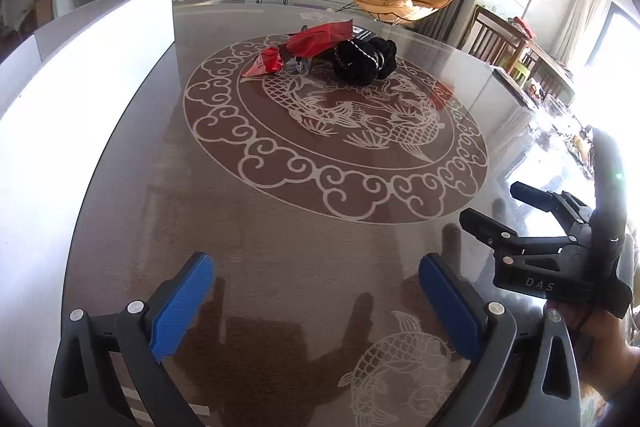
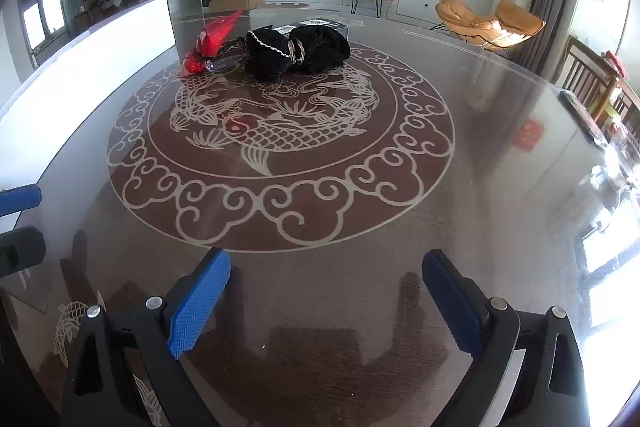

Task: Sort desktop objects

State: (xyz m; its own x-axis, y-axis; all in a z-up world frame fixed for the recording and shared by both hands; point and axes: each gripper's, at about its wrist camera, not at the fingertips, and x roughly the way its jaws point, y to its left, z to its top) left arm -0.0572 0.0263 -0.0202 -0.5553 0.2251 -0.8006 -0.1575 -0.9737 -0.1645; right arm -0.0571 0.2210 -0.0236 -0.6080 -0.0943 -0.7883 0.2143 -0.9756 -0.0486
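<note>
So far: sorting looks barely begun or paused, my read; nothing held, no bin or tray in view.
Landmark: carp medallion (image 2: 280, 139) etched on glass tabletop (image 2: 480, 187).
Pile: three items bunched at medallion's far rim, touching.
Red foil bag (image 2: 212, 35): crinkled, shiny, neck tied w/ dark cord; left end of pile.
Black velvet pouch (image 2: 296, 53): soft, slumped, pearl-like trim; just right of red bag.
Dark flat box (image 2: 320, 23): behind pouch, mostly hidden.
Left gripper (image 1: 316, 291): jaws wide apart, empty, on near side of medallion.
Right gripper (image 2: 326, 291): jaws wide apart, empty, near side too.
Left to do: seemingly all items, since none separated yet.
</note>
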